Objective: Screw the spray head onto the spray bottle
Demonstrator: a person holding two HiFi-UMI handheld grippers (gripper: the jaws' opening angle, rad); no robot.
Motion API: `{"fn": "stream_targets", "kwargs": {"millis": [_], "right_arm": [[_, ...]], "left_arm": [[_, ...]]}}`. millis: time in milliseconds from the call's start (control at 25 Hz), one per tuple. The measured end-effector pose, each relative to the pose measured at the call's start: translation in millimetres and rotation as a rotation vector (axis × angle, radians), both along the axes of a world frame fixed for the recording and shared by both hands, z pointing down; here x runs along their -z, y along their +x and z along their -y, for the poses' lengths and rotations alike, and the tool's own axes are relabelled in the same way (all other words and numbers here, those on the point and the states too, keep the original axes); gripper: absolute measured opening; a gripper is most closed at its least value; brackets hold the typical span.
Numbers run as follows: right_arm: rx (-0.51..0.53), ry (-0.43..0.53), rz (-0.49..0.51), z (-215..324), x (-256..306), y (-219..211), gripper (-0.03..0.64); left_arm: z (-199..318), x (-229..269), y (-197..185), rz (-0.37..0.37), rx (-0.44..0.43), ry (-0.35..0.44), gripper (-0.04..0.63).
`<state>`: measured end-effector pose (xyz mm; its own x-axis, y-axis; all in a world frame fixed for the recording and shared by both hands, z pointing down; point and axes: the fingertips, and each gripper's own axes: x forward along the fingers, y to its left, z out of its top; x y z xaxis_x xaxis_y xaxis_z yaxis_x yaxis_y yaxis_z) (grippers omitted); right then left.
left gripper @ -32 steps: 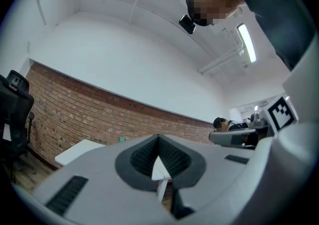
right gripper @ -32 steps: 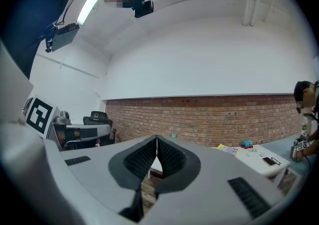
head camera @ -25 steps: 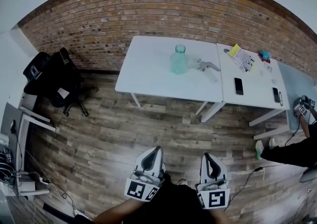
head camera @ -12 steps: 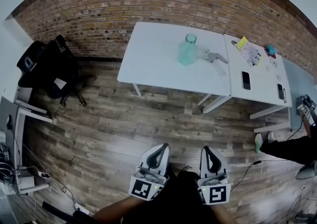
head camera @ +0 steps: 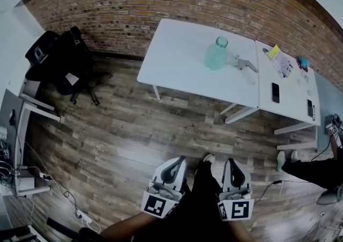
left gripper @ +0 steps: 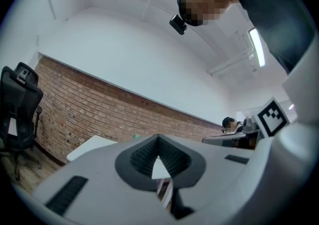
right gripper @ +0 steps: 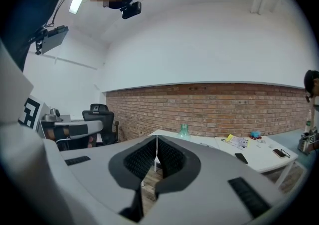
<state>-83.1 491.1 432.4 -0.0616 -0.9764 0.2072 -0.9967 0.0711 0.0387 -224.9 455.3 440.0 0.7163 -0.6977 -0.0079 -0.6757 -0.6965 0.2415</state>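
Red brick wall [head camera: 161,0] across the top, worn wood-plank floor [head camera: 134,139] everywhere else, and a plain white rectangular table [head camera: 177,59] sitting up around 1 o'clock in the head view. On it is the translucent pale-green plastic spray bottle [head camera: 216,56], upright, neck bare, and just beside it at its 3 o'clock lies the grey trigger spray head [head camera: 245,65], flat on the tabletop and not touching the bottle as far as I can tell.

What's changed over the last second: the table and bottle have slid from top centre over toward the upper right of the head view, and a light shoe [head camera: 208,157] now pokes out between the two tools at 6 o'clock. Looks to me like the person is stepping or turning – an approach, not any handling.

Both tongs are down at the bottom edge, close to the body. The left gripper [head camera: 174,161] has its jaws pressed together with nothing between them, and the same goes for the right gripper [head camera: 234,163]; its own view looks over the closed tips at the bottle far off at 12 o'clock.

So for the task, nothing has started. Both parts are untouched and well apart from the tools – they'd need to close that gap and open up before anything gets screwed on.
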Motion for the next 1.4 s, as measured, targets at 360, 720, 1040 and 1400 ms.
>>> {"fn": "stream_targets", "kwargs": {"millis": [360,720,1040,1400], "right_arm": [[0.047,0.037,0.0,22,14,-1,0.008],[0.013,0.055,0.048,37,15,50,0.008],[0.006,0.083,0.059,62,24,116,0.008],[0.016,0.105,0.076,91,27,187,0.008]], "left_arm": [[12,6,-8,0.021,0.05,0.016,0.002],[32,9,45,0.055,0.028,0.038,0.002],[62,21,114,0.057,0.029,0.068,0.002],[94,23,183,0.089,0.055,0.083,0.002]]}}
